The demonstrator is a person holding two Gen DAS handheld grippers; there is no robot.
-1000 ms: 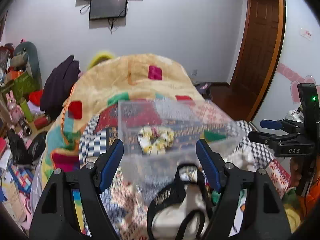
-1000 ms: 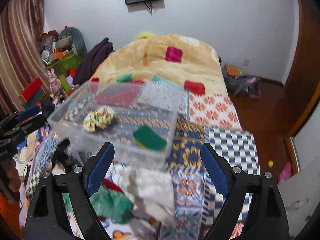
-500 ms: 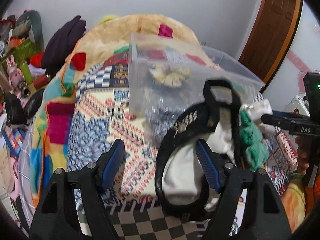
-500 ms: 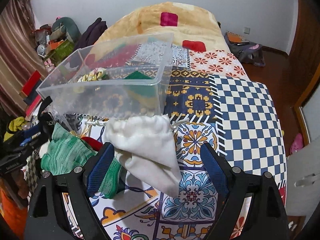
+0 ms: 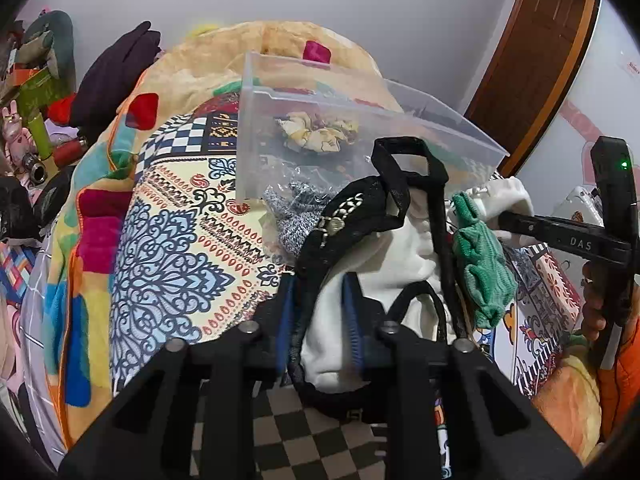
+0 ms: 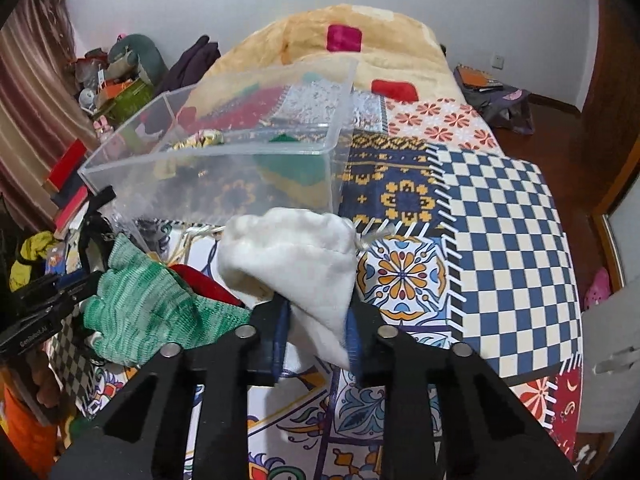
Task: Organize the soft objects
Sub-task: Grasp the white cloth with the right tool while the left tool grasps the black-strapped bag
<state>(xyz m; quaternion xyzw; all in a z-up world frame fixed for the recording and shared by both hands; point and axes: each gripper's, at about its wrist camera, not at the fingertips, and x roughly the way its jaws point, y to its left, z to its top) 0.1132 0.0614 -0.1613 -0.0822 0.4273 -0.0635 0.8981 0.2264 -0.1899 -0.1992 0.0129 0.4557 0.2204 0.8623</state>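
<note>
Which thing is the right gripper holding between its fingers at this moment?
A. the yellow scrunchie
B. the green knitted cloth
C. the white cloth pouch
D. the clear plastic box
C. In the right wrist view the right gripper is closed on the lower end of the white cloth pouch, while the green knitted cloth lies free to its left.

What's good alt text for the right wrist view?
The right claw is shut on a white drawstring pouch on a patchwork bedspread. Behind it sits a clear plastic bin holding a scrunchie; a green knit item lies to the left.
</note>
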